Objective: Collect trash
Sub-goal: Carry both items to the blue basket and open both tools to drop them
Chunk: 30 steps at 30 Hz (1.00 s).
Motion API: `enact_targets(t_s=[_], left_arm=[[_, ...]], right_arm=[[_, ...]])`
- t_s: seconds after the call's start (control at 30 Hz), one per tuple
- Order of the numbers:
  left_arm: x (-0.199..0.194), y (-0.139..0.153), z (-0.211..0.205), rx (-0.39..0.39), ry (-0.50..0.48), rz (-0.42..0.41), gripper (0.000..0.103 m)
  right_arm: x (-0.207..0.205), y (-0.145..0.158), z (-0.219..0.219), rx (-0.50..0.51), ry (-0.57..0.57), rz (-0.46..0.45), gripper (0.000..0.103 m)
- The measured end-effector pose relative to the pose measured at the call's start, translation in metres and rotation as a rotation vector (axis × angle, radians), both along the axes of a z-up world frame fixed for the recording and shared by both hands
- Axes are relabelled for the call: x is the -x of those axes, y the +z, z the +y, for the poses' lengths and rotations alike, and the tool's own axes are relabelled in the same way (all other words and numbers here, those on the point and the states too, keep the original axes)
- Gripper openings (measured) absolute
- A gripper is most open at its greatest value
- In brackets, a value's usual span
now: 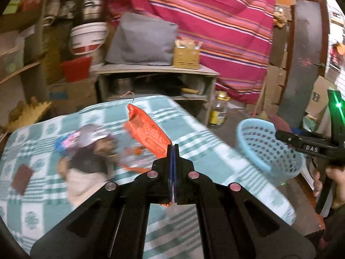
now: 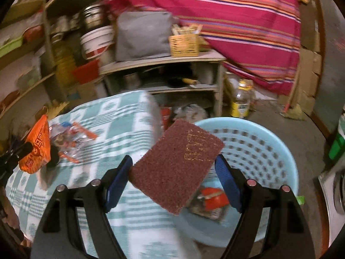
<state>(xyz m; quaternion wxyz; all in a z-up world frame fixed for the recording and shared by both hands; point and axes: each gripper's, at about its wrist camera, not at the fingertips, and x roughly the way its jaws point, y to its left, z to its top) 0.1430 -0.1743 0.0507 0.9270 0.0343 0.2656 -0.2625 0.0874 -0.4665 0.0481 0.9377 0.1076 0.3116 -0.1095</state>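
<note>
Trash could miss the pale blue perforated plastic basket (image 2: 258, 142): the right gripper (image 2: 172, 172), spread wide, barely pinches a reddish-brown rough pad (image 2: 174, 168) over its rim, and the left gripper (image 1: 173, 161), fully closed, holds a floppy orange plastic wrapper (image 1: 148, 131) well short of it.

Glossy, crinkled orange plastic wrapper (image 1: 148, 129); rough, matt maroon abrasive pad (image 2: 176, 166); smooth perforated plastic blue basket (image 2: 265, 142); soft woven checked cloth (image 2: 120, 116).

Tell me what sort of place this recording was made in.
Probably a cramped storeroom-like corner of a home. Shelves crowded with metal pots and a white bucket, cardboard boxes stacked against the wall, and a striped cloth hung up behind a table under a checked tablecloth.
</note>
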Motion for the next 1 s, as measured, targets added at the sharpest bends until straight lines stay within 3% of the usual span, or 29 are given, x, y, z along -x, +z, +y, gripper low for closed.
enact_targets(t_s=[0.53, 0.77, 1.0], left_arm=[[0.024, -0.006, -0.160, 0.018, -0.260, 0.015, 0.000], [0.023, -0.024, -0.211, -0.004, -0.321, 0.050, 0.000], [0.014, -0.044, -0.235, -0.020, -0.325, 0.095, 0.000]], right_arm=[[0.035, -0.011, -0.084, -0.008, -0.136, -0.010, 0.077], [0.050, -0.018, -0.112, -0.013, -0.181, 0.003, 0.077], [0.062, -0.025, -0.134, -0.034, -0.215, 0.009, 0.077]])
